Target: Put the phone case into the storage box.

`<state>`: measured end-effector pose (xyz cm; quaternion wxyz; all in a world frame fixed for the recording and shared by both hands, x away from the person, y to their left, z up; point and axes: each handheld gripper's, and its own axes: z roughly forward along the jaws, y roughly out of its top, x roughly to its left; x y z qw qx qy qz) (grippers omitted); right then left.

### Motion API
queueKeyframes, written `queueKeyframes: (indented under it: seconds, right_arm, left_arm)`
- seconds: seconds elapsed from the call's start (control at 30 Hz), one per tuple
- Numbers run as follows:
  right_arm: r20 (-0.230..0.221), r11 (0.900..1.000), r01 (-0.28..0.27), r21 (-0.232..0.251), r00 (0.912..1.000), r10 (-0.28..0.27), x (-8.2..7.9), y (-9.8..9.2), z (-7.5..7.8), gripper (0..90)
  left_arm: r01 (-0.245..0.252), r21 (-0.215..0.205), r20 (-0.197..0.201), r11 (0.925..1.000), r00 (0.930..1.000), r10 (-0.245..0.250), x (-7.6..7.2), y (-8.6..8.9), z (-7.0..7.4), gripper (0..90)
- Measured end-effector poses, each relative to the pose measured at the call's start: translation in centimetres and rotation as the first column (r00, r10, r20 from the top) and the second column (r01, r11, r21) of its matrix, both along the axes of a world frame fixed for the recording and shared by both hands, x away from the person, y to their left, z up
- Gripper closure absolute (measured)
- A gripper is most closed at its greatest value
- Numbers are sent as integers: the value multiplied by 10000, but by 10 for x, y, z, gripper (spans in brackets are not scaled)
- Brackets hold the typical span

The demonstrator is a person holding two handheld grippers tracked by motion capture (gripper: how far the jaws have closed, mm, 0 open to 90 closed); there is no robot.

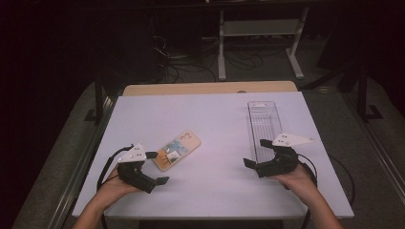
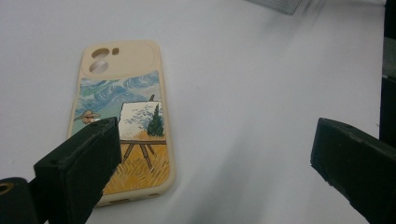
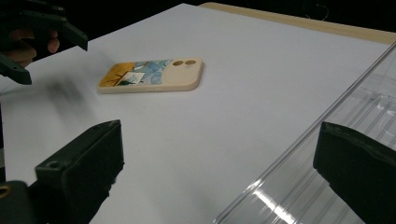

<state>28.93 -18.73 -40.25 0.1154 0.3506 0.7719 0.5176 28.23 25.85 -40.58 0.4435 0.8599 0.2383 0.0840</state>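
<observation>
White tabletop point(image 1: 215, 119) is bearing a glossy painted phone case point(image 1: 176, 150), partly hidden in the left gripper view; left gripper point(image 1: 157, 167) and right gripper point(image 1: 256, 153) are gaping empty beside a seemingly clear plastic tray point(image 1: 263, 119).

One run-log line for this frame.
left gripper: open, beside phone case, not holding | right gripper: open, at clear tray | case flat on table
</observation>
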Motion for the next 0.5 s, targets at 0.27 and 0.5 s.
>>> queueKeyframes:
  seconds: [0.27,0.5]
  right_arm:
    - [1,10000,-3,9,10000,3,0,0,0,14]
    - [19,10000,0,4,10000,0,0,0,0,14]
  left_arm:
    - [-99,19,-51,9999,9999,99,2,2,-1,0]
    - [-178,-68,-161,9998,9997,177,4,4,1,0]
